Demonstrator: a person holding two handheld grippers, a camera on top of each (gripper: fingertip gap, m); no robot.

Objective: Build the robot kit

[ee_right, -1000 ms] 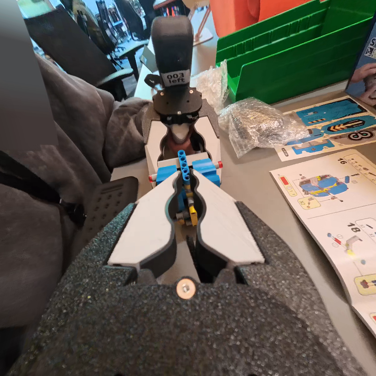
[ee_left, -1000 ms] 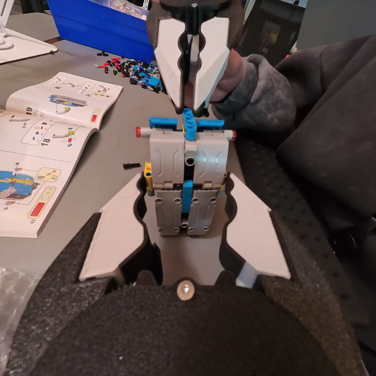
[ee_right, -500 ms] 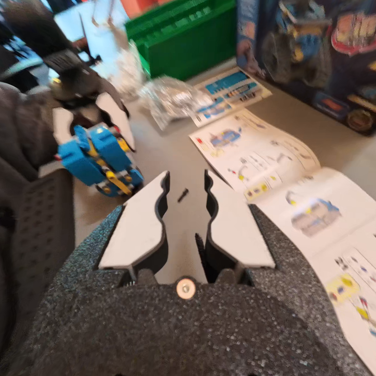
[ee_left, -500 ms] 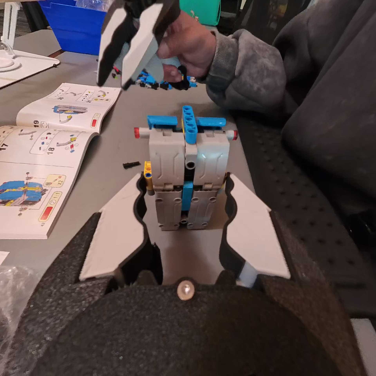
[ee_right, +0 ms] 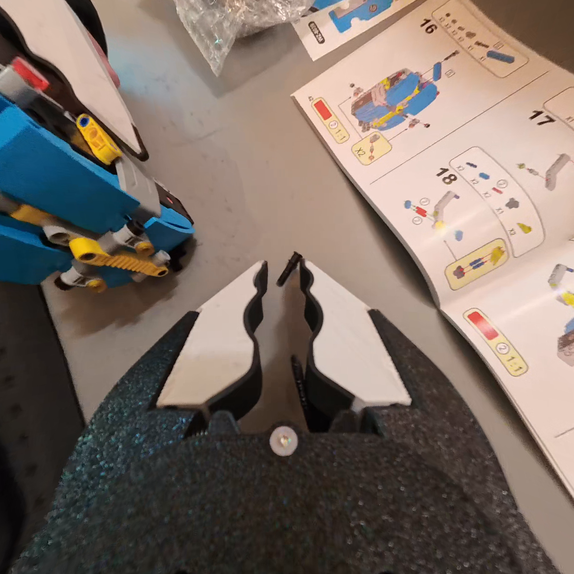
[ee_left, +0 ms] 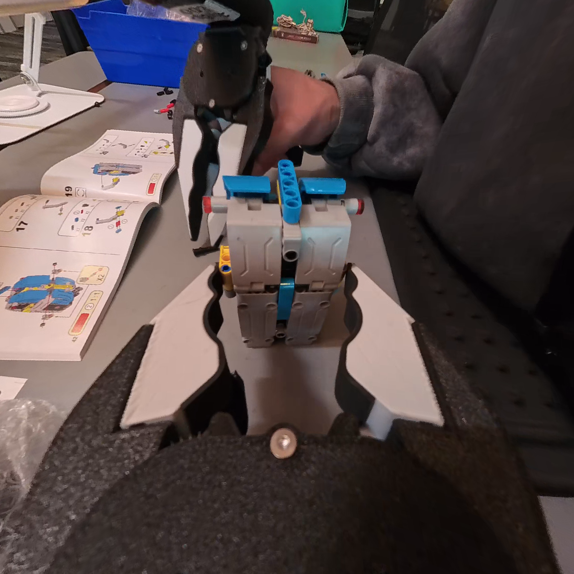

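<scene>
Since half a second before, the right claw (ee_right: 282, 264) had dropped to the tabletop (ee_right: 236, 174), its tips slightly spread around a small black pin (ee_right: 287, 269). Left claw (ee_left: 282, 276) pinched the grey-and-blue brick model (ee_left: 287, 264) upright, right of the open instruction booklet (ee_left: 68, 248)

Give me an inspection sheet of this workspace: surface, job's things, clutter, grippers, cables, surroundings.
Surface: grey table.
Job's things: grey, blue and yellow brick model stands between the left gripper's fingers; small black pin lies on the table at the right gripper's fingertips.
Clutter: open instruction booklet, crumpled clear bag, loose small parts.
Grippers: left shut on the model's sides; right open, tips down around the pin, which lies close to one fingertip.
Cables: nothing seen.
Surroundings: blue bin, white stand, a hand in a grey sleeve on the right gripper.
</scene>
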